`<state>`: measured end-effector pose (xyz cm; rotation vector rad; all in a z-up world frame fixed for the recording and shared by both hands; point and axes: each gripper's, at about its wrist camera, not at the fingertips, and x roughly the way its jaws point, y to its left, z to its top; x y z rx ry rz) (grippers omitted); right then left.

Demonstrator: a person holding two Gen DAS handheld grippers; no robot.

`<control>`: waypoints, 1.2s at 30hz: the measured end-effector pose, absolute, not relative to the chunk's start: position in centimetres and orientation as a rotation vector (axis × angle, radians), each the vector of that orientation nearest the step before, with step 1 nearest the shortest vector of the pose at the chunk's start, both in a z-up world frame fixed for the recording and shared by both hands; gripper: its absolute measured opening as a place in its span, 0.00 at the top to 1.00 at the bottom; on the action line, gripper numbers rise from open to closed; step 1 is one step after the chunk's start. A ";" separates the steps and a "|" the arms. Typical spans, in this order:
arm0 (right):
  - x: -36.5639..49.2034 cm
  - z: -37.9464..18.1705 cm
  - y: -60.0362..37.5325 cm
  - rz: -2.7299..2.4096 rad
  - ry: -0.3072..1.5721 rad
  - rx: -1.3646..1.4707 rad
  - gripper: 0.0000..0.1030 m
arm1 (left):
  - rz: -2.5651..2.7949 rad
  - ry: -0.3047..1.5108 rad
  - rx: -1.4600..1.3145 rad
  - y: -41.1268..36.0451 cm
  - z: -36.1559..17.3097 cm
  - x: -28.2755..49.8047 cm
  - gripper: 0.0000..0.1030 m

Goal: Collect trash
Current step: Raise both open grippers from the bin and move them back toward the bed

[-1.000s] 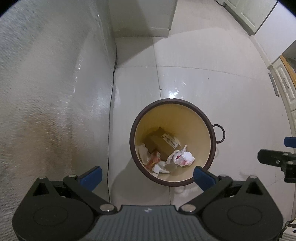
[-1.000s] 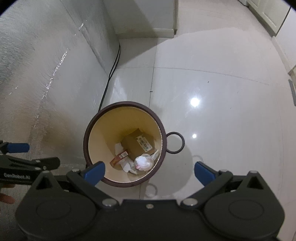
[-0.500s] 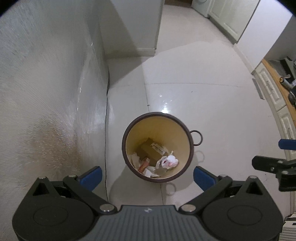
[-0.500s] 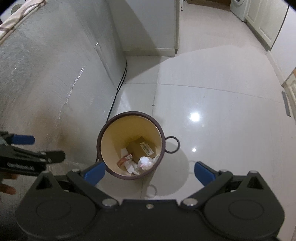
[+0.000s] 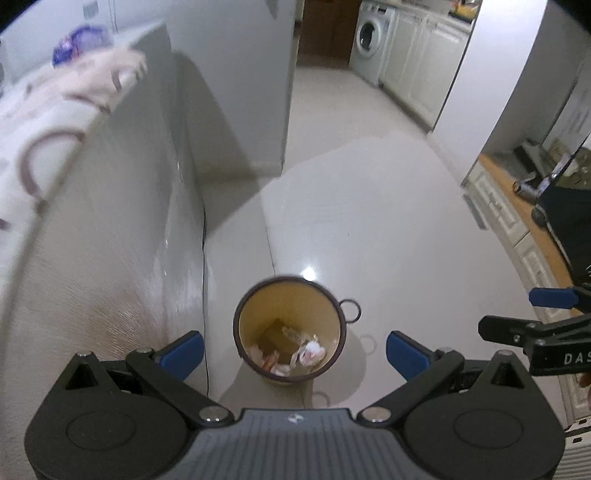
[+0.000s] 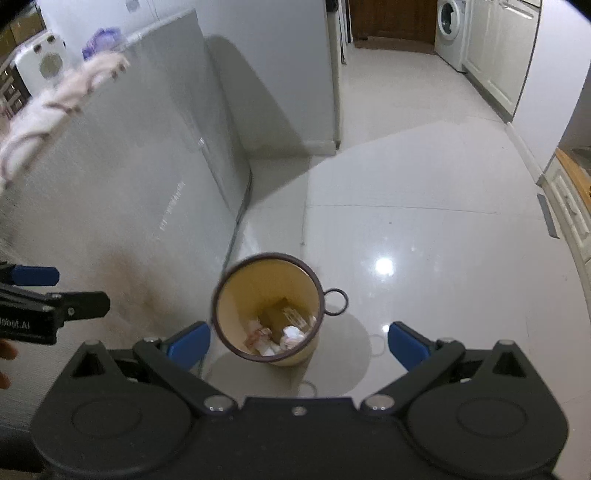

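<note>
Left gripper (image 5: 294, 349) and right gripper (image 6: 298, 341), fingers spread wide and empty, above floor-standing trash bin (image 5: 258, 314) holding crumpled paper (image 5: 309, 355).

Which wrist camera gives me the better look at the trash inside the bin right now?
Neither is sharp; left wrist is slightly better. The bin opens toward it, showing the trash on the bottom. In the right wrist view the near rim hides part of it.

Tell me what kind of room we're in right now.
Most likely a home kitchen or utility area: a front-loading washing machine stands at the far end beside white cabinets, the floor is glossy tile, and a waste bin holding trash stands by a grey appliance.
</note>
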<state>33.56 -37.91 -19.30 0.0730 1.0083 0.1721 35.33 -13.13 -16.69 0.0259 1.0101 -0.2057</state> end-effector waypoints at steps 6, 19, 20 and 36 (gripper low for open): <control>29.7 -14.0 -37.6 0.171 0.879 0.047 0.00 | -0.232 0.890 0.053 -12.5 -11.0 31.0 0.00; 22.4 -2.9 -31.4 0.332 0.591 -0.019 0.00 | -0.189 0.616 0.039 -3.5 -0.3 21.4 0.00; 22.1 -2.3 -30.6 0.350 0.574 -0.026 0.00 | -0.177 0.602 0.041 -2.6 0.1 20.9 0.00; 23.1 0.8 -17.0 0.524 0.494 -0.001 0.00 | -0.005 0.551 -0.007 16.6 4.1 16.7 0.00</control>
